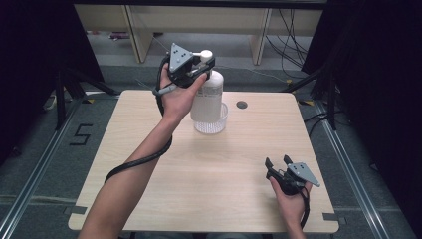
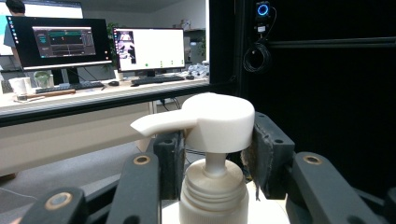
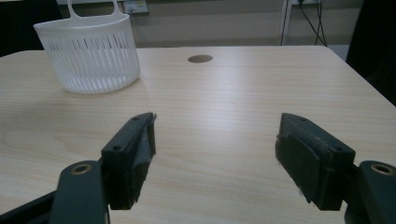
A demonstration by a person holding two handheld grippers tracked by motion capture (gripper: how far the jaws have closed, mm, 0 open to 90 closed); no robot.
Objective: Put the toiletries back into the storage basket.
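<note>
A white pump bottle [image 1: 206, 94] is held upright over a white slatted basket [image 1: 215, 123] at the table's back middle. My left gripper [image 1: 199, 67] is shut on it, with the pads pressing both sides of the pump head [image 2: 212, 121] just above the threaded neck [image 2: 215, 196]. In the right gripper view the basket [image 3: 91, 53] looks empty, with its hanging loop up at the back. My right gripper [image 1: 276, 163] rests low near the table's front right, open, and nothing lies between its jaws [image 3: 217, 154].
The light wooden table [image 1: 209, 179] has a round cable hole [image 1: 242, 104] just right of the basket. Black curtains stand on both sides, and cables and desk legs lie beyond the far edge. A desk with monitors [image 2: 107, 51] stands in the background.
</note>
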